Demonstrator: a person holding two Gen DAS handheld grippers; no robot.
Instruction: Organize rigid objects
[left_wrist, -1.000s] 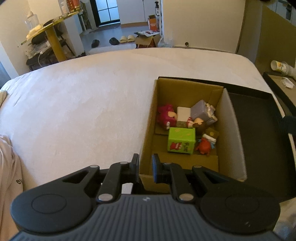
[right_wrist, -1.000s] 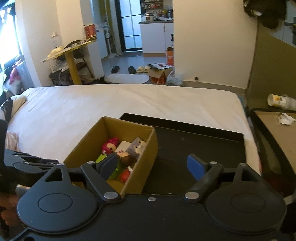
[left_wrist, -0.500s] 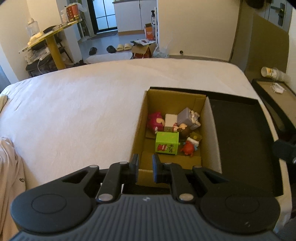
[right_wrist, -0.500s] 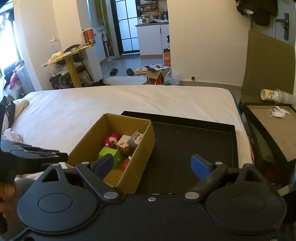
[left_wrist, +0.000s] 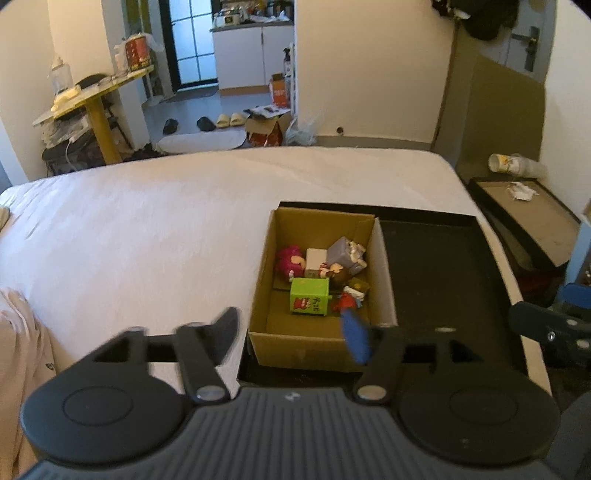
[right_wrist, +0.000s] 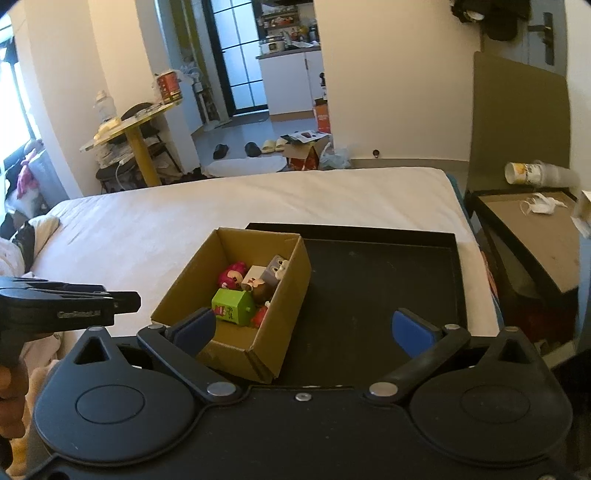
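Observation:
A brown cardboard box sits at the left end of a black tray on a white bed. Inside lie a green box toy, a pink figure, a grey cube toy, a white cube, a brown figure and a red figure. My left gripper is open and empty, raised in front of the box. My right gripper is open and empty, above the box's near right corner.
The white bed stretches left and far. Pale clothing lies at its near left. A dark side table with a paper cup stands to the right. A yellow-legged table and floor clutter lie beyond.
My left gripper has opened from shut. Both grippers have pulled back and risen, so the box looks smaller and farther. The toys have not moved.

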